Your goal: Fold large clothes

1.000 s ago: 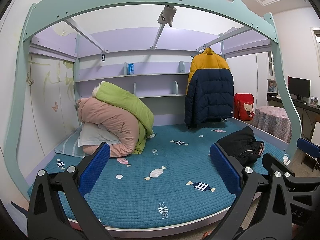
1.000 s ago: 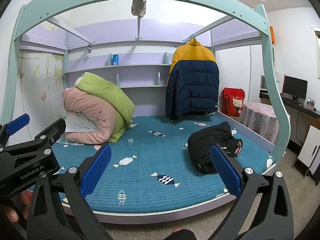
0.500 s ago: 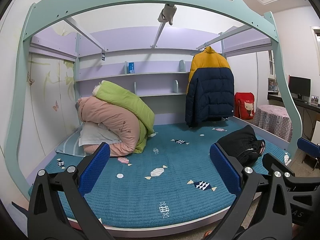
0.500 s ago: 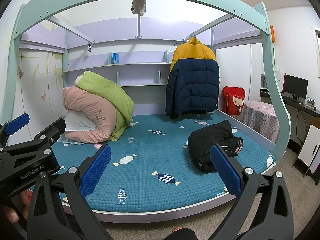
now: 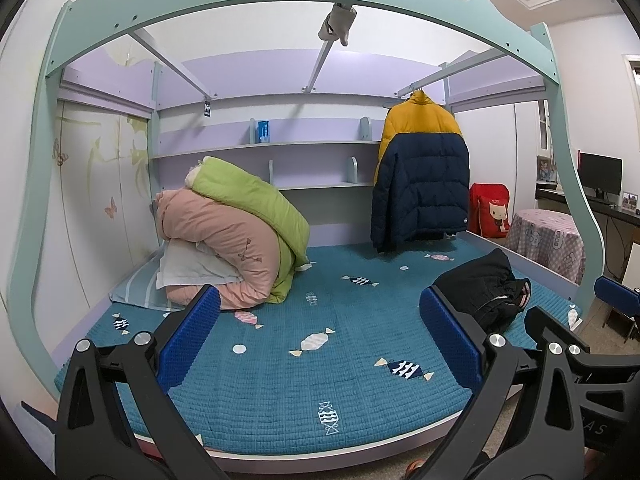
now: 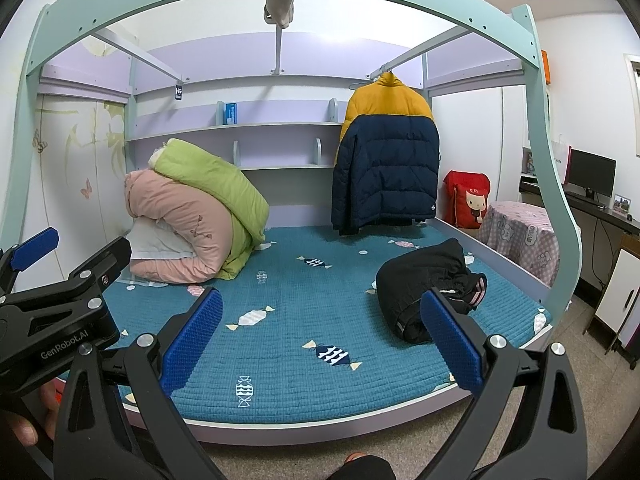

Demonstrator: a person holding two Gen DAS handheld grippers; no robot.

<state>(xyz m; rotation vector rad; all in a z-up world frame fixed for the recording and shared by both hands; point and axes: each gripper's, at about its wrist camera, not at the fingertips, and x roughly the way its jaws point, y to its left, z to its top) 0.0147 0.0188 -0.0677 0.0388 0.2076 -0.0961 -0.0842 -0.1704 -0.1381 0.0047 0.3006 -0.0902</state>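
While we stand at the foot of the bed (image 5: 280, 380), both tools are spread wide and grip nothing: the left tool (image 5: 320, 340) points across the blue quilted mattress, and the right tool (image 6: 320, 340) faces the same way beside it. Our black garment (image 6: 428, 288) lies bunched in a loose heap on the bed's right side, near the front edge; in the left view it sits just beyond the right finger (image 5: 480, 292). A yellow-and-navy puffer jacket (image 6: 384, 160) hangs from the rail at the back, and rolled pink and green duvets (image 5: 236, 240) are piled at the left, well apart from the heap.

We judge the heap is not yet neatly folded, though whether it is a rough fold or a plain crumple we cannot tell. To handle it well, we would bring both tools to opposite edges of the fabric, pinch single layers rather than the whole bulk, and use the open middle of the mattress for spreading it flat. Thick padding may slip, so we should bite deep.
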